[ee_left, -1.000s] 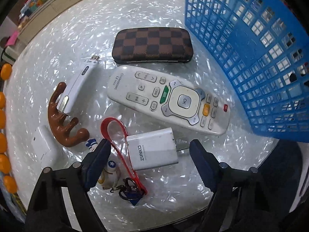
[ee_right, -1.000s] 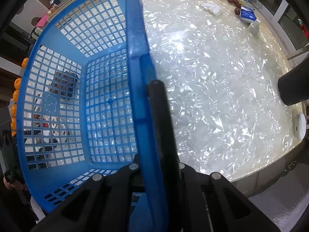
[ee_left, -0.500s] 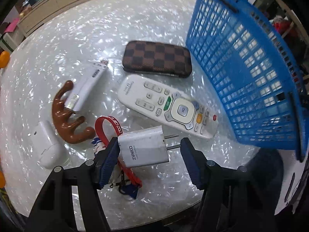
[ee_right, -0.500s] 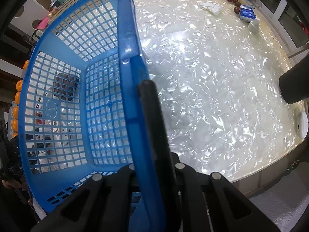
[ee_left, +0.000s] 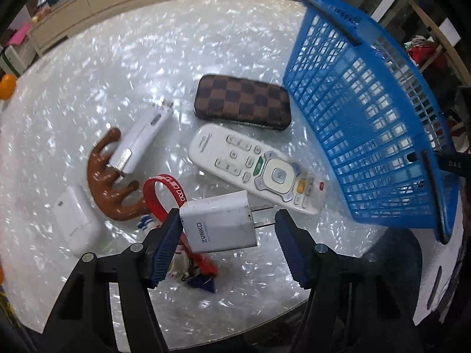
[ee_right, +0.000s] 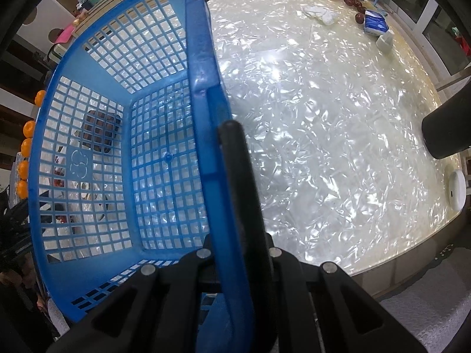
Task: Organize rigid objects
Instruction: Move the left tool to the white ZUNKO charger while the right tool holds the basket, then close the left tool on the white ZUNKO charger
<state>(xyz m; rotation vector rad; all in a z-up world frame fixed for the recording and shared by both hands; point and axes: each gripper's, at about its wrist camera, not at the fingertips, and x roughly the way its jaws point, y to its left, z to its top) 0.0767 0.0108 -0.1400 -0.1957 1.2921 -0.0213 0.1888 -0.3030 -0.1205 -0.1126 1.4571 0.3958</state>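
Left wrist: charger [ee_left: 219, 225] between claw [ee_left: 225, 245] pads.

black left claw [ee_left: 228, 235], ribbed blue pads [ee_left: 164, 247], silver screws, right claw [ee_right: 235, 206] seemingly all black

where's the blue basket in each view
Left wrist: blue basket fills the right side, tilted, right of the remote.
Right wrist: it fills the left half, its rim clamped in the right gripper.
Shared landmark: the checkered case, seen through the mesh in the right view.
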